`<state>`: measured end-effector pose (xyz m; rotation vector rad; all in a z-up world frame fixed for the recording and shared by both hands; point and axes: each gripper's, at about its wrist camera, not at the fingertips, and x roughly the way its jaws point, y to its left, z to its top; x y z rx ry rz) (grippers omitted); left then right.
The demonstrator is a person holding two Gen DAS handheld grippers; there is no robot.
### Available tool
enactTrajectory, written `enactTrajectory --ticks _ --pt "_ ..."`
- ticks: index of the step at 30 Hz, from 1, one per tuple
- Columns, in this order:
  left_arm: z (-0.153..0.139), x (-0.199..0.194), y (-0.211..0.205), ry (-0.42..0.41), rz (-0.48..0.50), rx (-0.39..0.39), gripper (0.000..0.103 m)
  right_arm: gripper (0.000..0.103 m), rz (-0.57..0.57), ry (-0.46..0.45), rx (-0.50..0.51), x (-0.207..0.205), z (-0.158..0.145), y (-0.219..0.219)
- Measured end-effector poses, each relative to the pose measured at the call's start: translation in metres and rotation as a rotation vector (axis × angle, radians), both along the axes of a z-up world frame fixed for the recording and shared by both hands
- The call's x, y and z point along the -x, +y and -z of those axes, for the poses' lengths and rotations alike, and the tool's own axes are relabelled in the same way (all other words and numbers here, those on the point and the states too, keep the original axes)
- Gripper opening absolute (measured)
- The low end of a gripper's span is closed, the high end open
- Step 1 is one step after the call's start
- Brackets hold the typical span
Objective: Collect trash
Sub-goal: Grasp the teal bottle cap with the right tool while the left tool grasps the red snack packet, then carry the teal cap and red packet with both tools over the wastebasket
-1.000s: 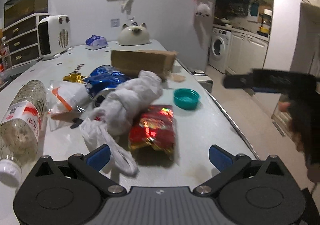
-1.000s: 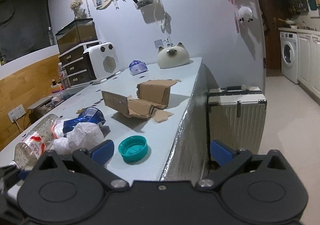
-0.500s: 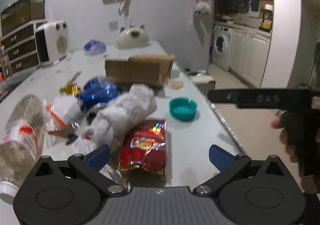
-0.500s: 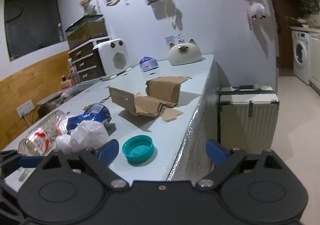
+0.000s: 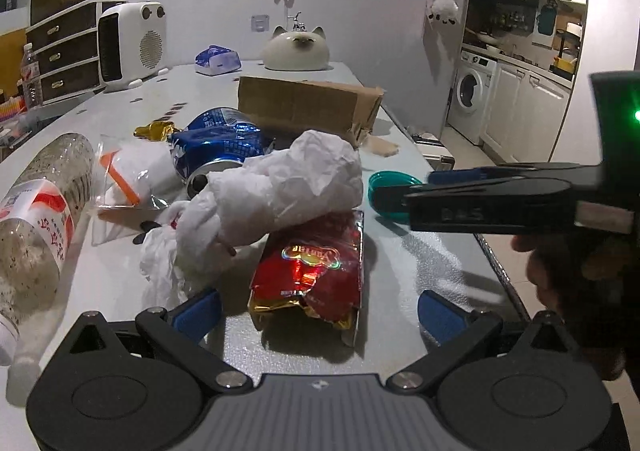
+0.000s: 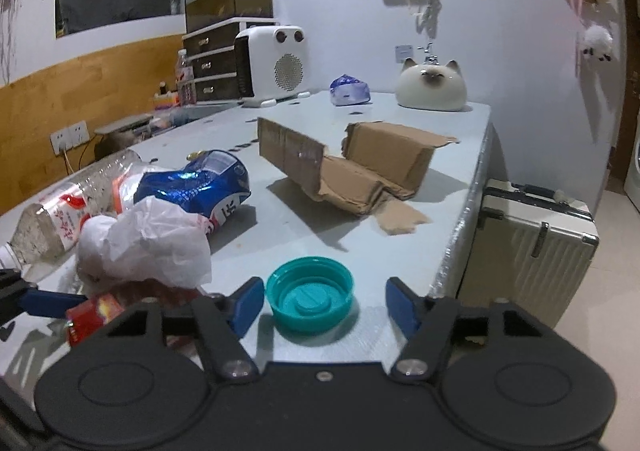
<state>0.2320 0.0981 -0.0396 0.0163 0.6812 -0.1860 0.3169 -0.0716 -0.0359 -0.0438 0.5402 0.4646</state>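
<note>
A teal cap (image 6: 310,299) lies open side up near the table's right edge. My right gripper (image 6: 325,305) straddles it with jaws closing; the pads stand clear of the cap's rim. From the left wrist view the right gripper (image 5: 434,191) reaches in from the right and partly covers the cap (image 5: 386,185). My left gripper (image 5: 318,313) is open around the near end of a red snack packet (image 5: 312,271). A crumpled white plastic bag (image 5: 280,191) rests on that packet. Behind lie a crushed blue can (image 5: 216,147), a plastic bottle (image 5: 36,219) and torn cardboard (image 5: 308,107).
A white heater (image 6: 276,63), a cat-shaped ornament (image 6: 432,87) and a tissue pack (image 6: 348,91) stand at the table's far end. A pale suitcase (image 6: 532,239) stands on the floor against the table's right edge (image 6: 460,235). A hand (image 5: 568,275) holds the right gripper.
My right gripper has swung left and lower so the teal cap sits between its fingers, and its jaws have narrowed. The left gripper has crept forward over the red packet.
</note>
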Motion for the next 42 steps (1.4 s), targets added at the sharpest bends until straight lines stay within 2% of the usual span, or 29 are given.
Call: enactTrajectory --ticks 2,6,8,11,17,27,30,33,42 --pt "0.0 0.0 -0.002 0.003 -0.011 -0.02 0.103 0.05 -0.012 -0.001 0.011 -0.001 0.001 0.005" --pt "0.0 0.003 -0.006 0.0 -0.077 -0.065 0.102 0.05 -0.014 -0.024 0.032 0.01 0.003 0.005" --pt "-0.003 0.007 -0.007 -0.023 -0.091 -0.071 0.093 0.05 -0.014 -0.027 0.028 0.018 0.003 0.002" --pt "-0.004 0.007 -0.012 -0.033 -0.062 -0.086 0.082 0.05 -0.012 -0.026 0.009 0.031 0.004 -0.004" --pt "-0.005 0.005 -0.019 -0.052 -0.035 -0.102 0.067 0.05 -0.023 -0.02 -0.004 0.057 0.004 -0.011" --pt "-0.006 -0.013 -0.01 -0.027 -0.082 -0.075 0.064 0.05 -0.032 -0.025 0.012 0.086 0.003 -0.016" --pt "-0.006 -0.013 -0.011 -0.025 -0.071 -0.063 0.058 0.05 -0.033 -0.018 0.011 0.091 0.002 -0.016" --pt "-0.007 -0.01 -0.014 -0.025 -0.064 -0.07 0.054 0.05 -0.021 -0.008 0.009 0.094 0.001 -0.017" --pt "-0.011 0.024 -0.019 -0.006 -0.078 -0.015 0.051 0.05 0.018 0.022 0.006 0.109 -0.005 -0.024"
